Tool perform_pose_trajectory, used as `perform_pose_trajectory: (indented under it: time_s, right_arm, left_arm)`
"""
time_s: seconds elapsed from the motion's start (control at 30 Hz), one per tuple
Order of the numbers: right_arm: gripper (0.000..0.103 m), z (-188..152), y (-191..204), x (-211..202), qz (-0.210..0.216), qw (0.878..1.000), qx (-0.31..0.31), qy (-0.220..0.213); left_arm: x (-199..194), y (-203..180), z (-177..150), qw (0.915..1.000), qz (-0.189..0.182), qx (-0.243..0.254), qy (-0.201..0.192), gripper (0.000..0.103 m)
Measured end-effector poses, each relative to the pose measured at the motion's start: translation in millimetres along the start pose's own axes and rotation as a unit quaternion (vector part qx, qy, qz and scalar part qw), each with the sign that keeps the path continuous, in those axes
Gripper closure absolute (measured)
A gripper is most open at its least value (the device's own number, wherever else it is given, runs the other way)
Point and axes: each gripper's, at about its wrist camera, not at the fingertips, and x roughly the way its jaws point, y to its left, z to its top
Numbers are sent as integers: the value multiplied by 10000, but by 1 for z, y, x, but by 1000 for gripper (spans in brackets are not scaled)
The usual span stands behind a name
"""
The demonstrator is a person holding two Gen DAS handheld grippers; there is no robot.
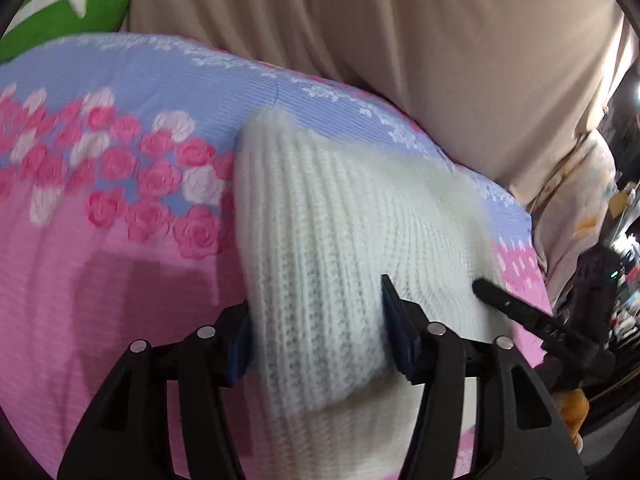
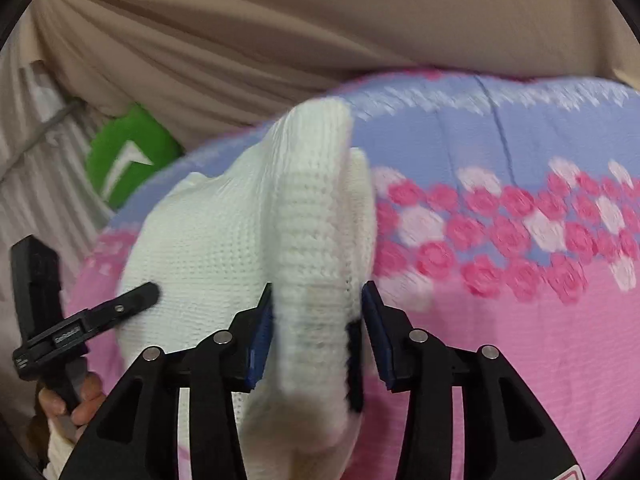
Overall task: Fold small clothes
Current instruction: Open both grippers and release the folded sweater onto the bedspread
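Observation:
A white knitted garment (image 1: 328, 240) lies bunched on a pink and lilac bedspread with roses (image 1: 100, 200). My left gripper (image 1: 316, 320) has its jaws on either side of a thick fold of the knit, which fills the gap. In the right wrist view my right gripper (image 2: 318, 316) is shut on a raised ribbed fold of the same white knit (image 2: 312, 216). A finger of the right gripper (image 1: 516, 312) shows at the garment's right edge. A finger of the left gripper (image 2: 116, 308) rests on the knit at left.
A beige draped cloth (image 1: 400, 40) hangs behind the bed. A green cushion with a white mark (image 2: 128, 156) sits at the bed's far corner. The bedspread (image 2: 520, 320) stretches out to the right of the garment. A hand (image 2: 76, 400) holds the left tool.

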Motion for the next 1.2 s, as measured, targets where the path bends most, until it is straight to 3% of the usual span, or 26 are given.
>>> perform_pose_trajectory:
  time_s: [0.03,0.13,0.23,0.33,0.4,0.47,0.6,0.63,0.67,0.7,0.73,0.8,0.9,0.97,1.1,1.2]
  right_arm:
    - [64,-3,-3,-13,119,9998,120,-87]
    - [69,-13,20,-57,-290,9968,-393,-634]
    - [85,-27,47,-79,-226,9926,-905,-784]
    - [98,-42,54,-51,-496,9910,-1203,-299]
    - [103,-52,39,-24,-705,9914,-1098,22]
    - [103,-56,30,-22,-663,9930,-974,-53]
    - [102,-65,46,-61,-686,9899,-1109,-549]
    - [95,-71,51,-73,-698,9875,-1188,-765]
    - [75,-79,54,-87,-687,9849,-1233,-1005]
    - [53,-88,54,-95,-657,9835,-1207,-1176]
    - [7,-96,53,-102,-610,9824,-1143,-1346]
    - [5,-109,49,-107,-700,9801,-1028,-1548]
    - [5,-117,43,-100,-1207,9801,-787,-1366]
    - [5,-121,37,-99,-1383,9780,-606,-1438]
    - [5,-132,30,-110,-1484,9714,-250,-1838]
    - [5,-142,28,-107,-1422,9759,-113,-1654]
  left_arm:
    - [-6,1,0,10000,-37,-57,-12,47]
    - [-43,-12,-3,9990,287,152,-304,49]
    - [-71,-37,-15,9941,682,672,-518,49]
    - [-59,-56,-29,9860,1209,1119,-259,49]
    - [-38,-57,-43,9754,1723,1375,24,49]
    - [-21,-52,-56,9713,1903,1408,226,47]
    - [-33,-49,-67,9728,1927,1283,52,47]
    - [-40,-51,-70,9733,1923,1252,-13,48]
    - [-44,-52,-74,9734,1921,1247,-80,48]
    - [-49,-55,-78,9727,1949,1251,-143,41]
    - [-51,-54,-82,9716,1997,1248,-212,26]
    - [-59,-60,-95,9681,2122,1262,-428,9]
    - [-61,-69,-108,9675,2146,1198,-602,6]
    - [-58,-67,-115,9704,2112,1060,-490,5]
    - [-54,-65,-122,9687,2250,974,-384,5]
    - [-57,-72,-125,9649,2332,1085,-523,5]
